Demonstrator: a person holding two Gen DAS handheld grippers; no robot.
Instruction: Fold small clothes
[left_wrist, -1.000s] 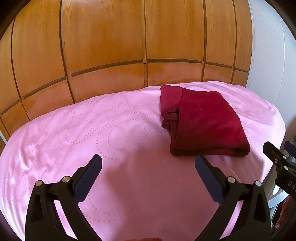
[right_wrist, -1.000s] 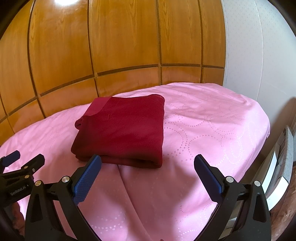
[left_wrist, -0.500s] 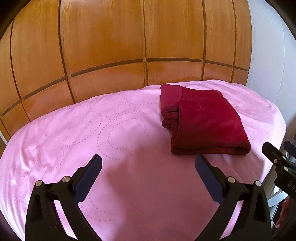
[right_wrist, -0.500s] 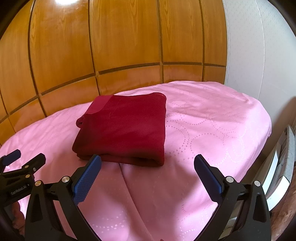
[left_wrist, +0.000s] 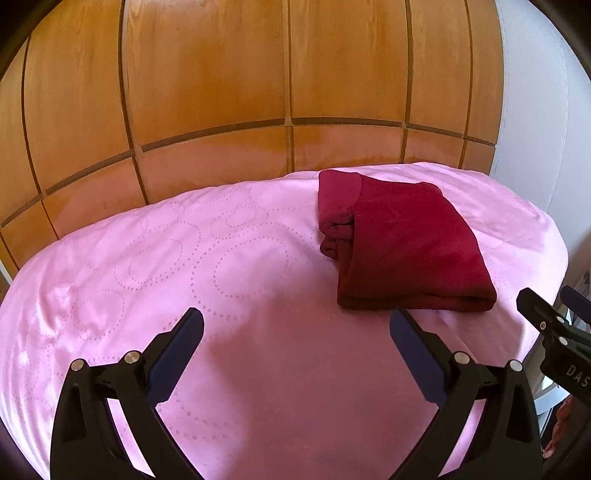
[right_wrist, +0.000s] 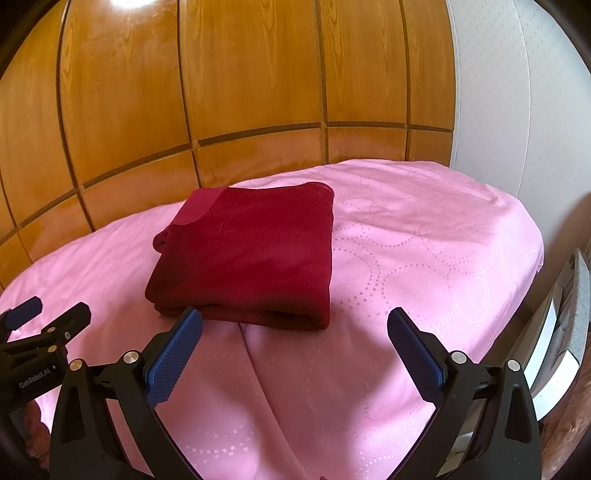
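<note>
We note a wood-panelled wall (left_wrist: 207, 92) with dark grooves behind the pink patterned bedspread (right_wrist: 424, 258); a white textured wall (right_wrist: 517, 110) stands at right, glare overhead.

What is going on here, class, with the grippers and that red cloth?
A person holds two grippers above a pink bedspread. The dark red garment lies folded into a neat rectangle on it. The left gripper and the right gripper are both open and hold nothing. The fold looks finished.
</note>
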